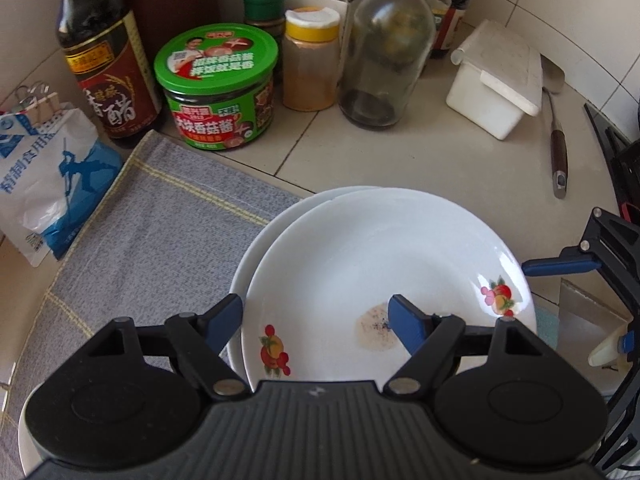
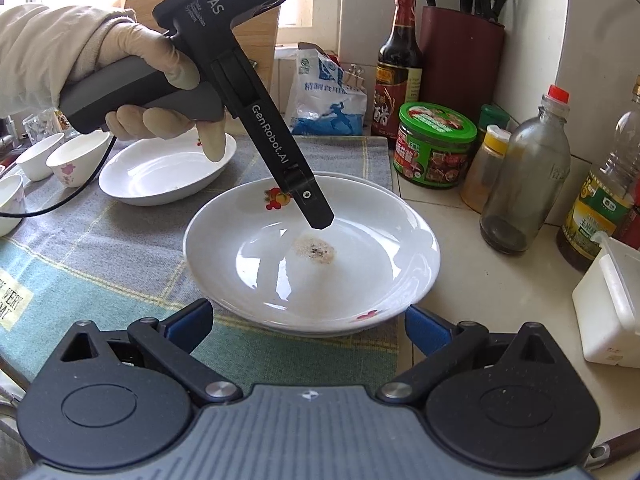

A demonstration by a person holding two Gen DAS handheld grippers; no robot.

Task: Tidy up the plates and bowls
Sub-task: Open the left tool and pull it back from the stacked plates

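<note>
Two white plates with fruit decals lie stacked on the grey cloth; the top plate point(image 1: 360, 264) point(image 2: 312, 264) has a brownish stain in its middle. My left gripper point(image 1: 316, 320) point(image 2: 322, 222) hangs open just above it, one fingertip outside the left rim and the other over the stain, neither pressing. My right gripper point(image 2: 308, 324) stands open at the stack's near rim, with nothing gripped. A third white plate point(image 2: 160, 172) rests further left on the cloth. Small white bowls point(image 2: 76, 160) stand beyond it.
Along the tiled wall stand a vinegar bottle point(image 1: 104, 64), a green-lidded jar point(image 1: 218, 88), a spice shaker point(image 1: 310, 60), a glass bottle point(image 1: 386, 48) and a white lidded box point(image 1: 496, 80). A salt bag point(image 1: 48, 176) sits left. A spatula point(image 1: 558, 152) lies at right.
</note>
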